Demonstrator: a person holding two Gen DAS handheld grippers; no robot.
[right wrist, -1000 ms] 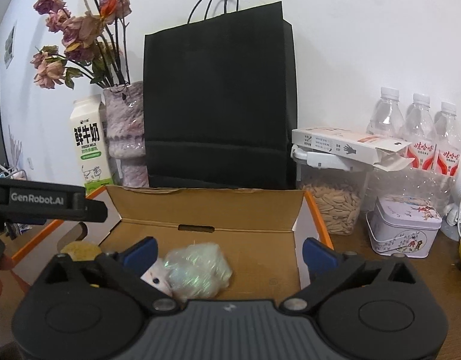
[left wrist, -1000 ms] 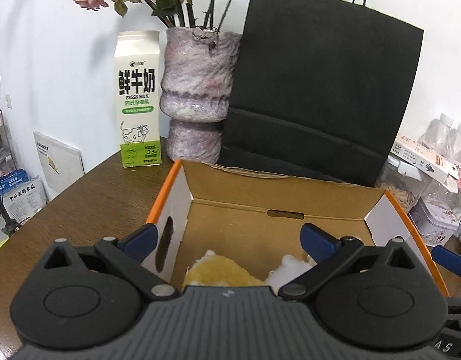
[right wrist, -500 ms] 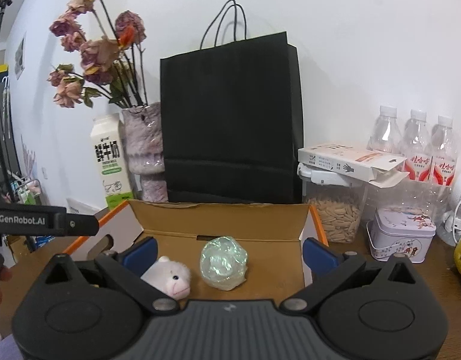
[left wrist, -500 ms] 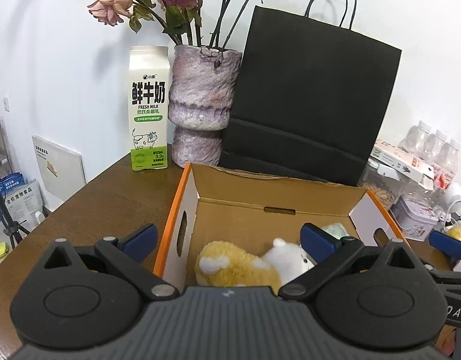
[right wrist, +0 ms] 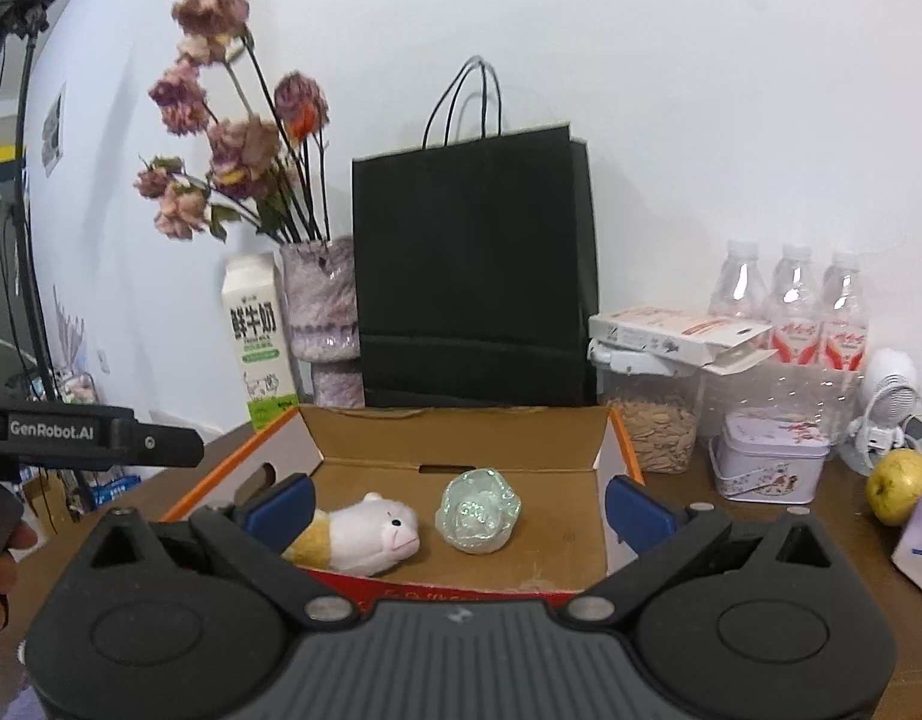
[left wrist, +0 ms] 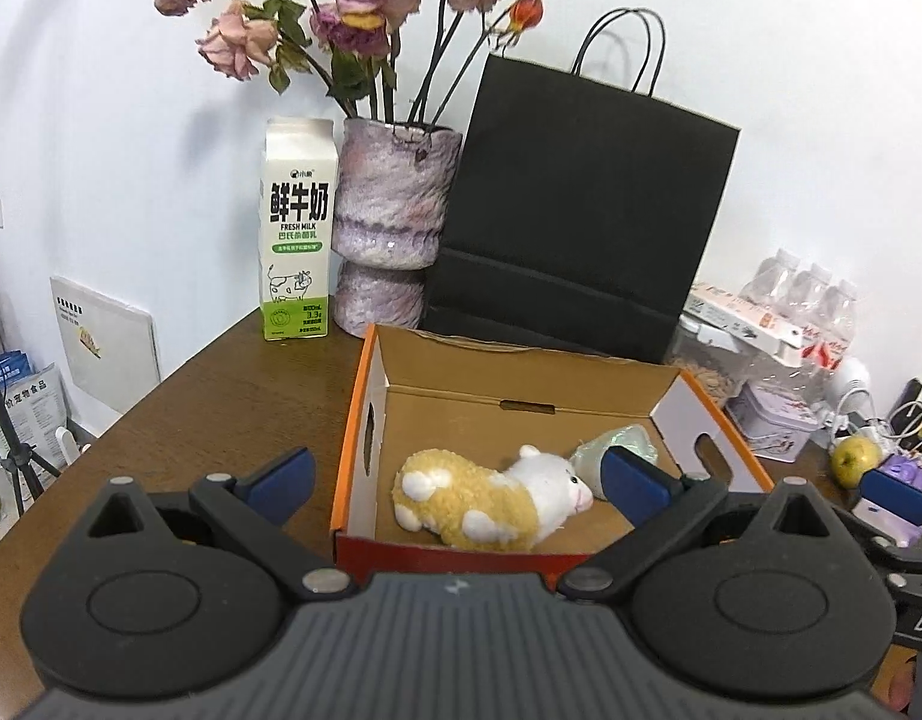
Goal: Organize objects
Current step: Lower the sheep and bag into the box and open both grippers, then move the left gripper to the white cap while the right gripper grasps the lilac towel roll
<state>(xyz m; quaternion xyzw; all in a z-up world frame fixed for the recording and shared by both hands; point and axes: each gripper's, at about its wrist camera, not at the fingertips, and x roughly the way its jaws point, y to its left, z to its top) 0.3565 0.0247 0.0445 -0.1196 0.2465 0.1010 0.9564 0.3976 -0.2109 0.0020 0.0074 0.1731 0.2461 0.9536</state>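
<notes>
An open orange cardboard box (left wrist: 365,420) (right wrist: 616,444) stands on the brown table. Inside lie a yellow-and-white plush sheep (left wrist: 490,501) (right wrist: 371,534) on the left and a shiny pale green crumpled ball (left wrist: 616,447) (right wrist: 477,511) on the right. My left gripper (left wrist: 455,480) is open and empty, held above the box's near edge. My right gripper (right wrist: 461,504) is open and empty, also just in front of the box. The left gripper's body (right wrist: 89,433) shows at the left of the right wrist view.
Behind the box stand a milk carton (left wrist: 296,240), a purple vase with dried roses (left wrist: 392,228) and a black paper bag (left wrist: 580,216). To the right are a seed jar (right wrist: 655,420), a tin (right wrist: 772,456), water bottles (right wrist: 790,306), an apple (right wrist: 898,486) and a purple-white item (left wrist: 898,498).
Both grippers have pulled back and up from the box, empty. The sheep and green ball, partly hidden before, now lie in full view inside the box.
</notes>
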